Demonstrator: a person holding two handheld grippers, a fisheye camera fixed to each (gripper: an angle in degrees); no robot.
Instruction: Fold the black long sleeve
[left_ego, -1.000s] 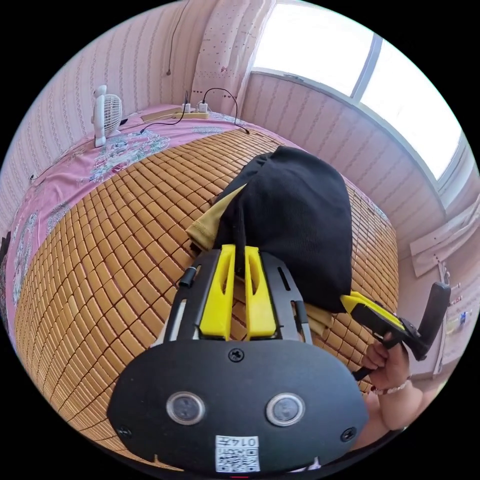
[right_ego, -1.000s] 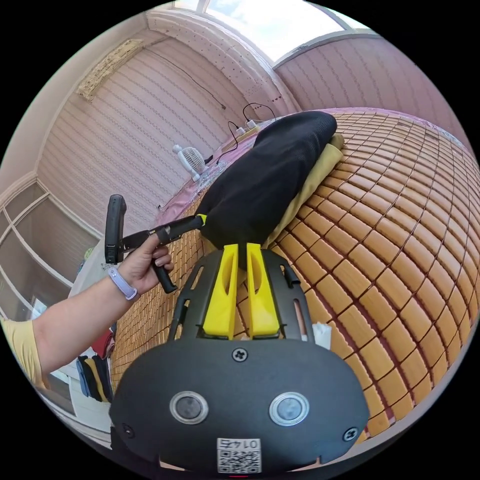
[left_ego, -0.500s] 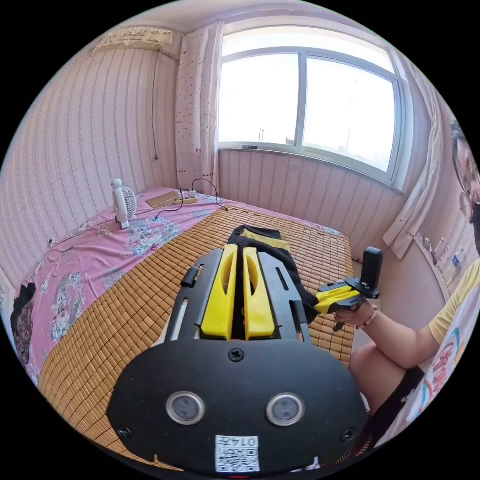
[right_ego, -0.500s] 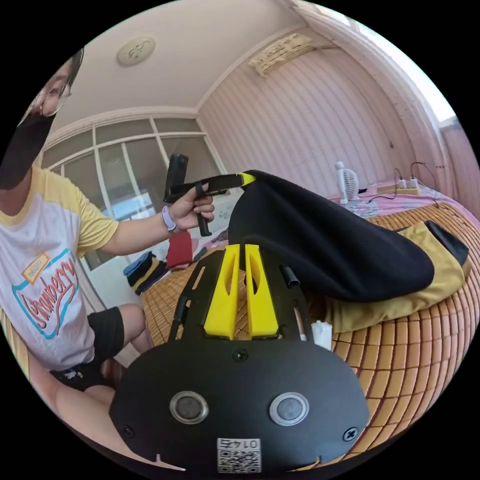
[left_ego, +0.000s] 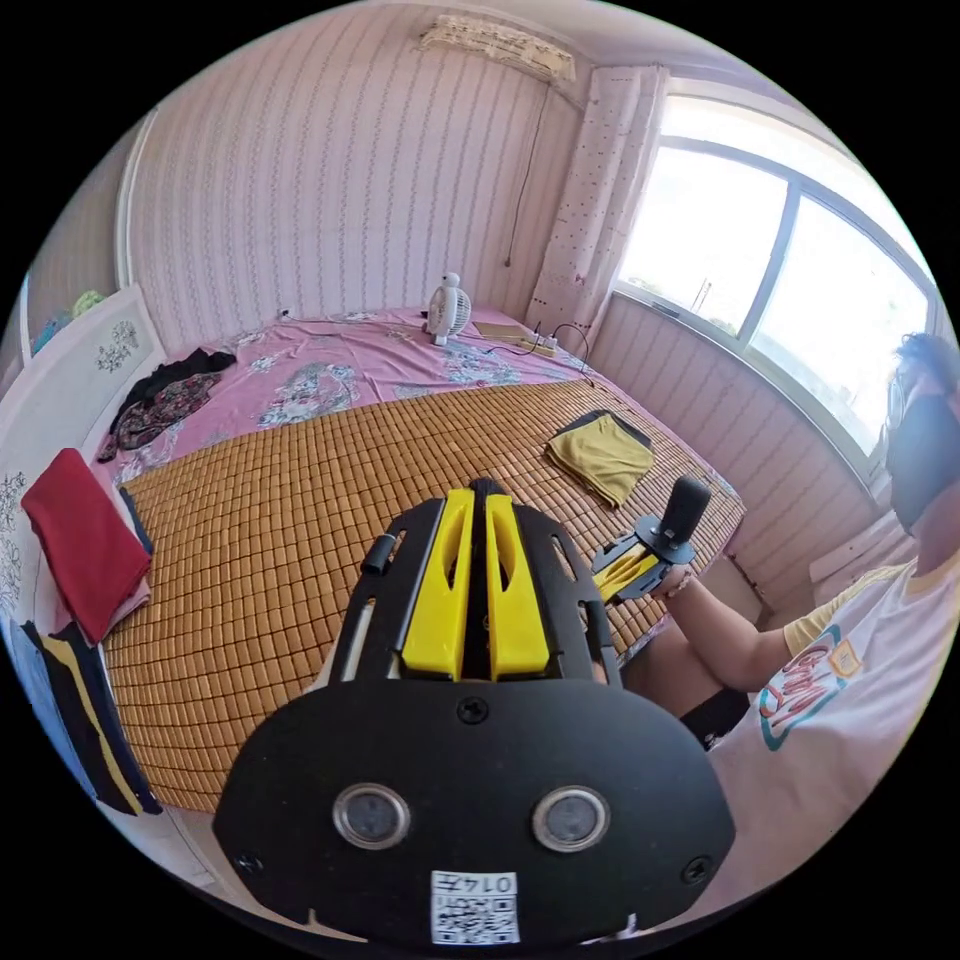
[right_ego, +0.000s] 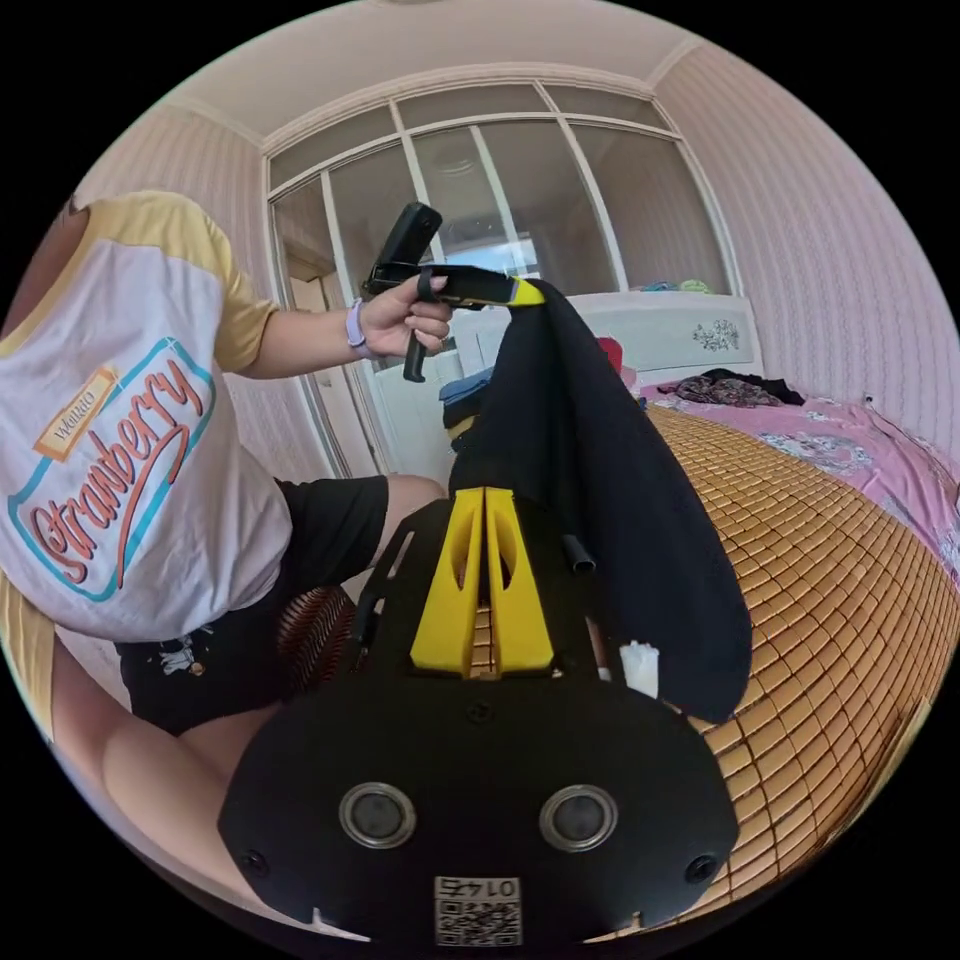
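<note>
The black long sleeve (right_ego: 620, 500) hangs in the air, clear of the bamboo mat (right_ego: 830, 560). In the right gripper view its top edge is pinched in my left gripper (right_ego: 533, 294), held high by a hand, and the cloth drapes down into my right gripper (right_ego: 485, 495), which is shut on it. In the left gripper view a sliver of the black long sleeve (left_ego: 484, 489) shows at the tips of my shut left gripper (left_ego: 478, 500). My right gripper (left_ego: 612, 578) sits to the right, held by the other hand.
A folded yellow garment (left_ego: 600, 455) lies on the bamboo mat (left_ego: 300, 520) near the window side. Red folded clothes (left_ego: 80, 540) and dark ones lie at the left edge. A small fan (left_ego: 447, 308) stands on the pink sheet. The person's body (right_ego: 120, 480) is close.
Both grippers have lifted the black long sleeve off the yellow garment and carried it back towards the person. The yellow garment stays on the mat. Both cameras swung round.
</note>
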